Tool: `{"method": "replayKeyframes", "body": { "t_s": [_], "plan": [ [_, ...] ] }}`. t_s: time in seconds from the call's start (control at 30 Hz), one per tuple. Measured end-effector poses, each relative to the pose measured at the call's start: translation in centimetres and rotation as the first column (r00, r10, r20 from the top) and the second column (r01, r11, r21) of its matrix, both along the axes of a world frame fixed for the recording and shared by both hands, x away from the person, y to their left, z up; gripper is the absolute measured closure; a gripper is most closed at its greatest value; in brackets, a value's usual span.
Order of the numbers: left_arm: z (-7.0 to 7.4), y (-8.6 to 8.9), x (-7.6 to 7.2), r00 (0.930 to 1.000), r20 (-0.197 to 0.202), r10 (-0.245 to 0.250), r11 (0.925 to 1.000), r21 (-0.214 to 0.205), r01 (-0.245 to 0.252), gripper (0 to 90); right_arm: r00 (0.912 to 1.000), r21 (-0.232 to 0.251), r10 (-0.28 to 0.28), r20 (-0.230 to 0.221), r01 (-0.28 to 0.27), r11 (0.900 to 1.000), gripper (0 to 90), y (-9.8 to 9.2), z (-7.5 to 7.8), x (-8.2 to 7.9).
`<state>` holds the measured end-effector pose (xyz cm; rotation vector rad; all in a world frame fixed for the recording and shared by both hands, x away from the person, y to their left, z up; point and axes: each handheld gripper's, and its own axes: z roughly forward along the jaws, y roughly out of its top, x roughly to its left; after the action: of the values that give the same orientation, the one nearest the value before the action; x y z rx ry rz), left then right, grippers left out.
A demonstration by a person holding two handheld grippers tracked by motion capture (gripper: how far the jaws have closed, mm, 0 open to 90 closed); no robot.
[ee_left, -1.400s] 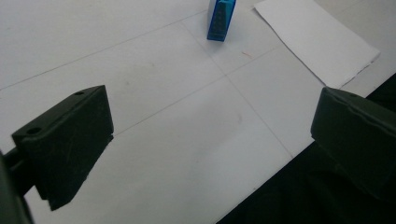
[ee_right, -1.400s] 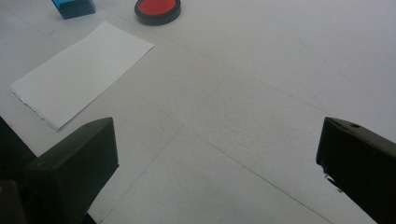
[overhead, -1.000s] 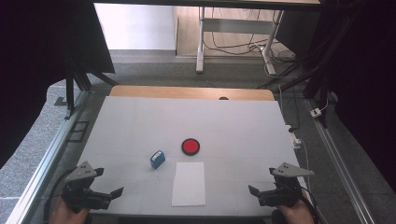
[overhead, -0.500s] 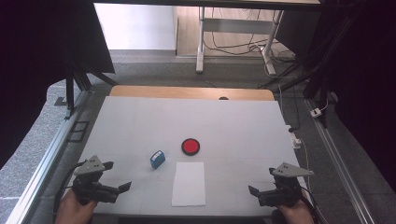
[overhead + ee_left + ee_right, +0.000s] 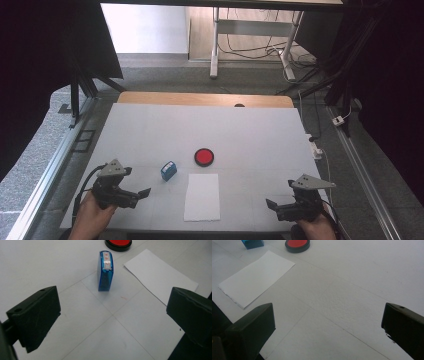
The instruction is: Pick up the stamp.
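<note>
While right gripper (image 5: 274, 206) stays put, left gripper (image 5: 144, 192) nears blue stamp (image 5: 168, 170).

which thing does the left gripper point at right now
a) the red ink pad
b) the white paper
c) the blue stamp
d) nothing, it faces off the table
c, in the left gripper view the blue stamp stands centred between the open jaws, with the white paper off to one side.

Layout on the table (image 5: 150, 130): 3 things near its middle.
The stamp (image 5: 168, 170) stands to the left, the ink pad (image 5: 204, 156) lies just behind and to the right of it, and the paper sheet (image 5: 202, 196) lies before both, near the front edge, between the left gripper (image 5: 141, 193) and the right gripper (image 5: 270, 204).
</note>
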<state>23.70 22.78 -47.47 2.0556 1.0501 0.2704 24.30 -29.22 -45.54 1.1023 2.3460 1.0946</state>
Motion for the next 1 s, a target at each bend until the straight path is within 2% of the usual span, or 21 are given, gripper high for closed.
{"method": "replayKeyframes", "body": {
  "t_s": [0.33,1.0],
  "plan": [
    [-0.4,-1.6,2.0,1.0,0.0,-0.003,0.9992,0.039,0.003,0.0,1.0,-0.001,0.0,-0.002,0.0,1.0,0.0,0.0,0.0,0.0],
    [-1.2,-4.1,5.5,0.9984,-0.047,-0.03,0.9976,0.061,0.033,0.0,1.0,-0.002,0.001,-0.003,-0.001,1.0,0.0,0.0,0.0,0.0]
  ]
}}
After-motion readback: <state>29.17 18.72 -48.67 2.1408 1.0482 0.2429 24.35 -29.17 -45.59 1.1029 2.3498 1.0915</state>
